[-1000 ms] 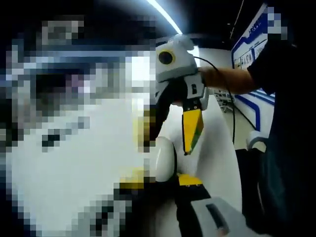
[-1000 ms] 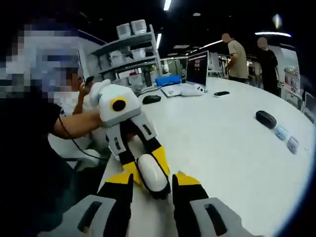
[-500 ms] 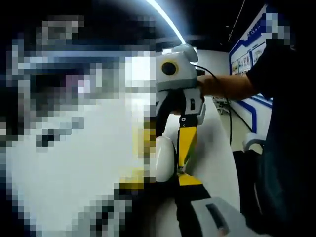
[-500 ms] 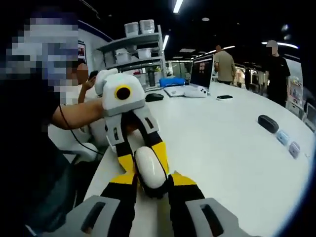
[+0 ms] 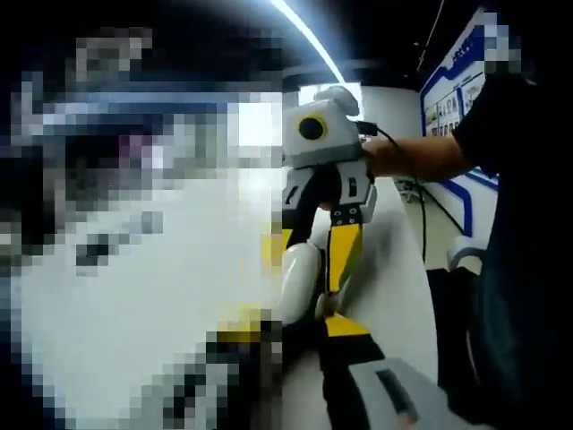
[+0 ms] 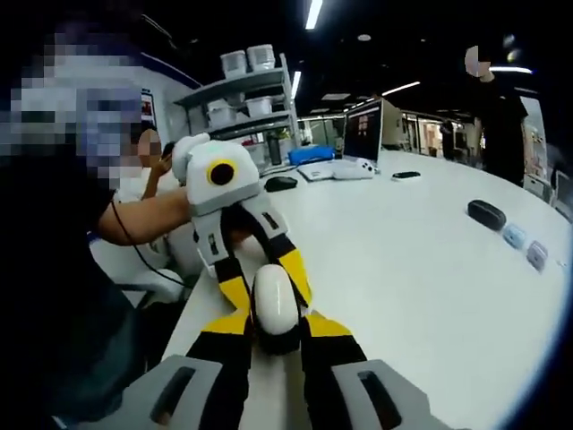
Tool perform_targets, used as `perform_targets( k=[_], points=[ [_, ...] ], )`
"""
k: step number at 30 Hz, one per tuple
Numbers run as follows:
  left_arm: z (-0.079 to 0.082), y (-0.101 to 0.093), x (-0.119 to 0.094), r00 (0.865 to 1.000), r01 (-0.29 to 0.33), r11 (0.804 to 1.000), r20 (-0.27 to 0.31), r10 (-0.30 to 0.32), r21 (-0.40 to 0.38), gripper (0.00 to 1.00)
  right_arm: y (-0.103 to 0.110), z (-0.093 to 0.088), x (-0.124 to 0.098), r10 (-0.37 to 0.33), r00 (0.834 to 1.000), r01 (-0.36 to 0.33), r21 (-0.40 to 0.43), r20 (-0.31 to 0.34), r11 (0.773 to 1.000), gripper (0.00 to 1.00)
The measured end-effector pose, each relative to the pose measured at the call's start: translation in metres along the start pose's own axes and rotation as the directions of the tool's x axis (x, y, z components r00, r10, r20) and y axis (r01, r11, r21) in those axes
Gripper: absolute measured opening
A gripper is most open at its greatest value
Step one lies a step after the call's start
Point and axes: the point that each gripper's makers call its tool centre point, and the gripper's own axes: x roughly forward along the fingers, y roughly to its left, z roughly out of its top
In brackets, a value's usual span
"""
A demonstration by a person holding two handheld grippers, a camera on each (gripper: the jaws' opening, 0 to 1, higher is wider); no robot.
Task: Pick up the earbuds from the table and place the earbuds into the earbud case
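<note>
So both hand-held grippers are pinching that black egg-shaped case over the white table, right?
Not quite: the case is white, not black, as the right gripper view shows. The rest holds: the right hand-held gripper and the left hand-held gripper both close on it over the white table.

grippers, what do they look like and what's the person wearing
Left gripper: white housing, a yellow-ringed black disc, black arms ending in yellow fingers, thin black cable. Right gripper has grey bases with black-and-yellow fingers. The person wears a dark short sleeve.
</note>
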Motion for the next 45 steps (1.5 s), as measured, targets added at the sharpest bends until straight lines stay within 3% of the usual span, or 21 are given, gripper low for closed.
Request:
perform_targets(
  k=[8, 14, 22, 29, 34, 38, 45],
  points=[
    [0.006, -0.003, -0.004, 0.998, -0.055, 0.994, -0.005, 0.056, 0.092, 0.28, 0.004, 0.002, -0.007, -0.007, 0.999, 0.004, 0.087, 0.033, 0.996, 0.2],
    [0.012, -0.003, -0.004, 0.996, -0.093, 0.986, 0.007, 0.093, 0.139, 0.3, 0.003, 0.005, -0.015, -0.015, 0.996, -0.004, 0.223, 0.087, 0.975, 0.2],
    [0.032, 0.0, -0.001, 0.986, -0.166, 0.961, 0.049, 0.159, 0.22, 0.32, -0.004, 0.012, -0.035, -0.053, 0.98, -0.039, 0.446, 0.192, 0.894, 0.2],
    [0.048, 0.008, 0.01, 0.981, -0.191, 0.956, 0.079, 0.177, 0.224, 0.29, -0.017, 0.022, -0.06, -0.1, 0.957, -0.069, 0.548, 0.273, 0.834, 0.19],
    [0.051, 0.008, 0.021, 0.983, -0.177, 0.965, 0.088, 0.162, 0.195, 0.29, -0.042, 0.022, -0.085, -0.162, 0.948, -0.036, 0.6, 0.274, 0.799, 0.19],
    [0.051, 0.01, 0.026, 0.982, -0.181, 0.967, 0.082, 0.168, 0.179, 0.32, -0.074, 0.019, -0.105, -0.231, 0.939, 0.015, 0.641, 0.254, 0.767, 0.19],
    [0.048, 0.023, 0.015, 0.971, -0.229, 0.97, 0.088, 0.222, 0.081, 0.37, -0.156, 0.018, -0.141, -0.351, 0.913, 0.083, 0.746, 0.209, 0.66, 0.19]
  ],
)
